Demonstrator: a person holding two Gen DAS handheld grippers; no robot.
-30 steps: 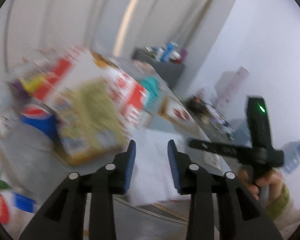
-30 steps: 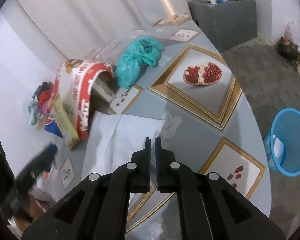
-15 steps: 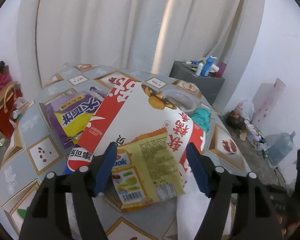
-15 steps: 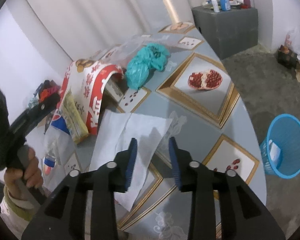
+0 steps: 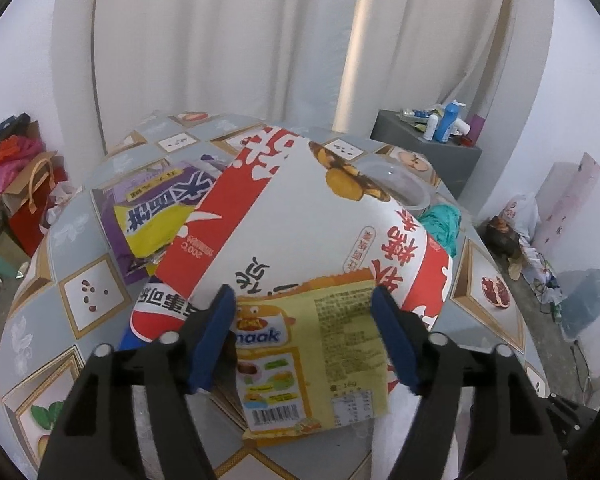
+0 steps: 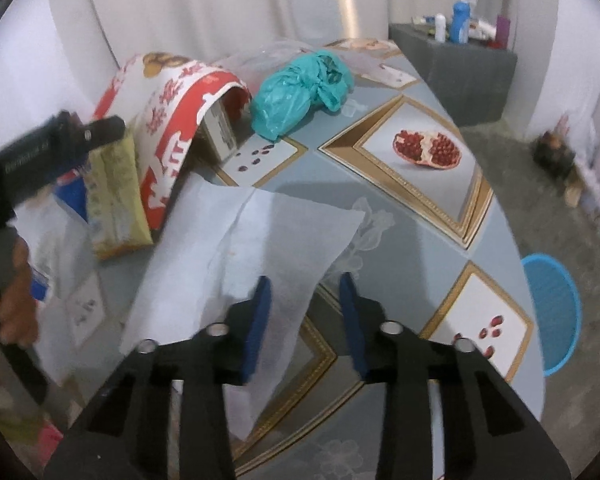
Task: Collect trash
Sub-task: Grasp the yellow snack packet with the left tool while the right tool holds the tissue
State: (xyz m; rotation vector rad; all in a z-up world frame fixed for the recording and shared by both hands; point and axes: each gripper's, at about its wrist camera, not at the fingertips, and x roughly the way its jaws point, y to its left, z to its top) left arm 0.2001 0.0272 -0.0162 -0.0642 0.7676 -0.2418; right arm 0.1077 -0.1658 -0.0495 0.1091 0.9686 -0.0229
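The left gripper [image 5: 304, 340] hangs over a yellow snack packet [image 5: 312, 352] with its jaws closing; the packet shows between them, but the pads are not pressing on it. The packet lies on the tabletop [image 5: 84, 304] against a curled red and white wrapper [image 5: 300, 208]. The right gripper [image 6: 306, 320] is also closing, unclenched, above a white paper sheet [image 6: 260, 240] lying flat near the tabletop's edge. A teal plastic bag [image 6: 300, 92] sits further back, and a blue basket [image 6: 552, 312] stands on the floor.
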